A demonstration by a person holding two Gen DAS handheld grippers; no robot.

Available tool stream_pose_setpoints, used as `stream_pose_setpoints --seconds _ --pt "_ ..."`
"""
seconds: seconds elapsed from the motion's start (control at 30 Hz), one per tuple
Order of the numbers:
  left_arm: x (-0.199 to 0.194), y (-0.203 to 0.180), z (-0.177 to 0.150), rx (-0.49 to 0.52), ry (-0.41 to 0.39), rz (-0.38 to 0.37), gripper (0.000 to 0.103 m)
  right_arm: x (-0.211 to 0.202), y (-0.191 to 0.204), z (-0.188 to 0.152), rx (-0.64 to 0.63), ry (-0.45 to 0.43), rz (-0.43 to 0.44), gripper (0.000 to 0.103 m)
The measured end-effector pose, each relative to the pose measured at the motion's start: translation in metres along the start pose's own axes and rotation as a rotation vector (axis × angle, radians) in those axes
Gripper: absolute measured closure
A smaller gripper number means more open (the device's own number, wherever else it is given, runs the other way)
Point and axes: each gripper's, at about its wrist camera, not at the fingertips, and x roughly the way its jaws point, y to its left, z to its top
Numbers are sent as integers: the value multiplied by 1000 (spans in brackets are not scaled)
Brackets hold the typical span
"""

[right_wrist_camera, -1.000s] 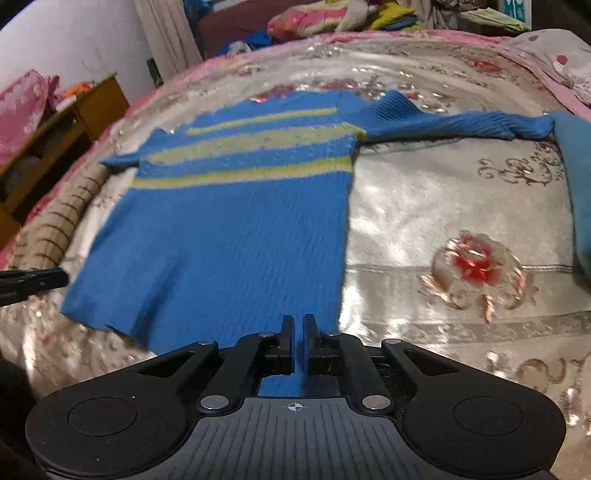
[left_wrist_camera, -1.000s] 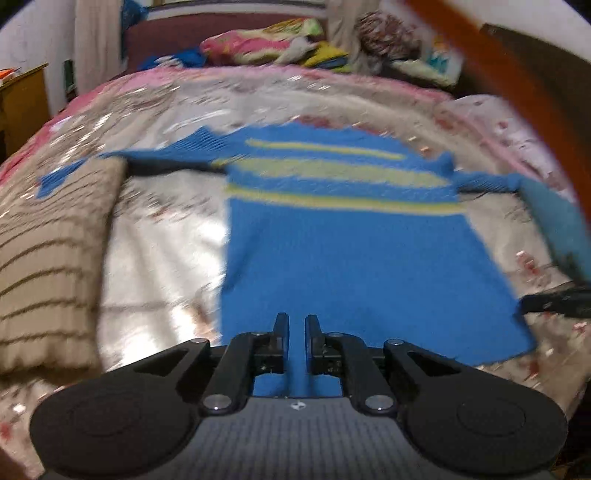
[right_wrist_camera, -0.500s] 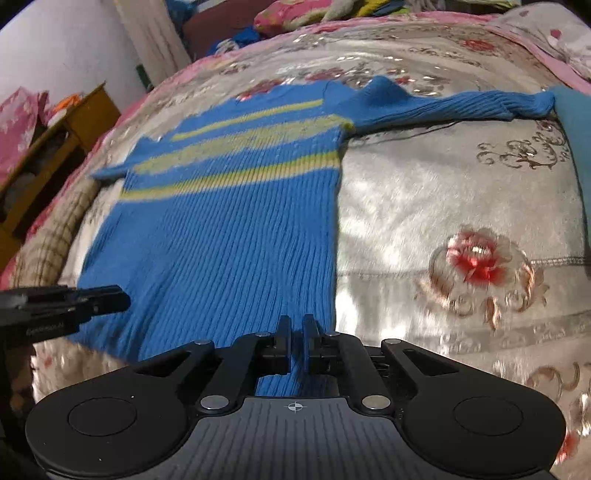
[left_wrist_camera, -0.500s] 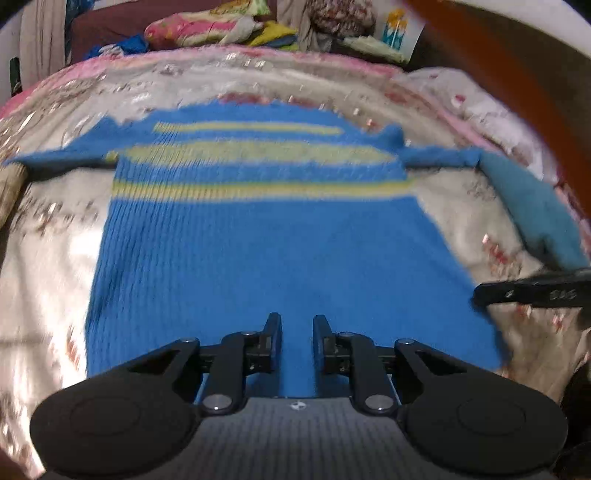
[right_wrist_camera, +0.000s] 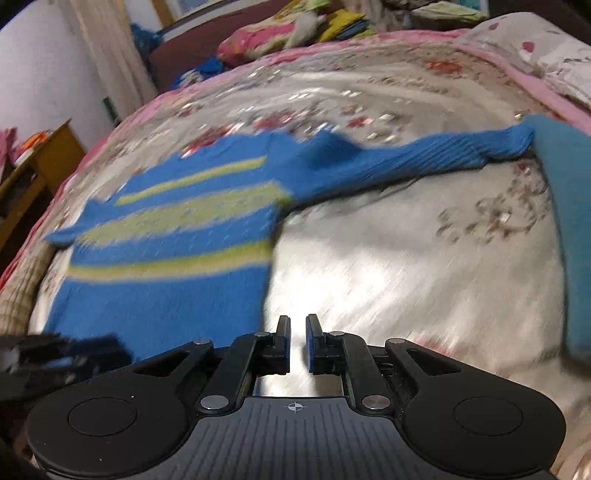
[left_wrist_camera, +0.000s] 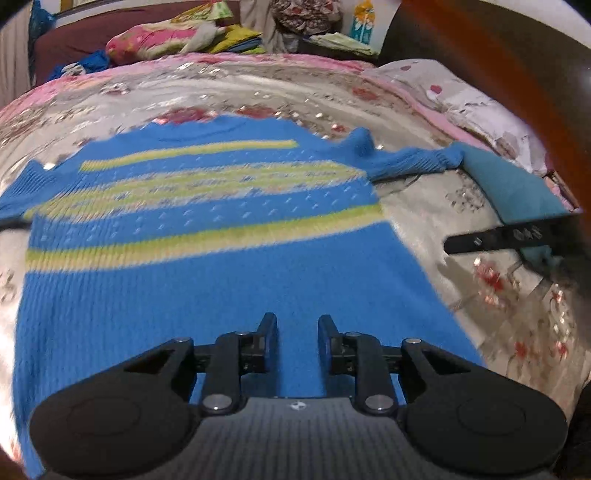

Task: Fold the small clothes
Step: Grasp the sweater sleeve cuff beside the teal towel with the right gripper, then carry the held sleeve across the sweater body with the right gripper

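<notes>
Sweater [left_wrist_camera: 221, 288], blue knit with yellow-green stripes, lies flat and face up on the bed [left_wrist_camera: 424, 206], body spread, no fold in it; its one long sleeve [right_wrist_camera: 413, 158] runs out straight toward a teal cloth [right_wrist_camera: 569, 229] at the bed's edge and appears to touch it. Judged progress: laying-out done, folding itself not begun; sleeves to bring in and body to double over are all left. Left tool [left_wrist_camera: 297, 328] hovers above the lower body of the sweater, jaws apart with a plain gap, having just been opening; blue knit shows through the gap below, nothing is clamped. Right tool [right_wrist_camera: 297, 328] sits off the sweater's side edge over bare bedspread, jaws a narrow slit apart, having just parted a little, nothing between them. Each tool's tip shows at the margin of the other's view. Writing: pale marks on the right tool's finger in the left view, too blurred to read; possibly digits. No label seen on the sweater. Beyond: striped tan cloth [right_wrist_camera: 18, 291] at the bed's left, heaped bedding [left_wrist_camera: 173, 33] behind.
</notes>
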Motion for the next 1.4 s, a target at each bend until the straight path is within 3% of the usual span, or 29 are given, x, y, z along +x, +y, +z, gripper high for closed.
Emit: stream_pose_setpoints --seconds 0.1,0.27,0.33,0.43,0.63,0.77,0.87,0.97,1.0,1.03,1.2,1.4 --pt "12 -7 12 13 -7 -13 72 9 -24 26 59 -30 -56 81" --pt "30 -17 22 20 3 -44 72 24 -67 77 171 -85 -151 80" --pt "36 -20 24 20 7 -52 72 29 -82 93 222 -112 -175 71" --pt "39 -22 26 19 1 -58 70 43 -104 118 300 -139 -236 68" --pt "40 -23 26 21 -8 -71 66 76 -128 146 397 -141 -316 61" --pt "39 -22 25 19 -8 -78 66 90 -139 155 439 -140 -354 61" --pt "38 -19 24 -2 -12 -87 66 96 -135 161 377 -120 -403 61" --pt "34 -15 21 -33 -14 -101 66 97 -136 159 346 -110 -442 74" --pt "32 -13 20 -42 -15 -106 66 95 -136 158 352 -111 -450 84" --pt "29 -10 19 -51 -17 -110 66 92 -137 157 361 -113 -442 92" --pt "10 3 10 -80 -38 -106 65 57 -125 151 361 -198 -345 96" --pt "-14 27 -3 -130 -64 -79 65 28 -50 156 230 -259 -174 96"
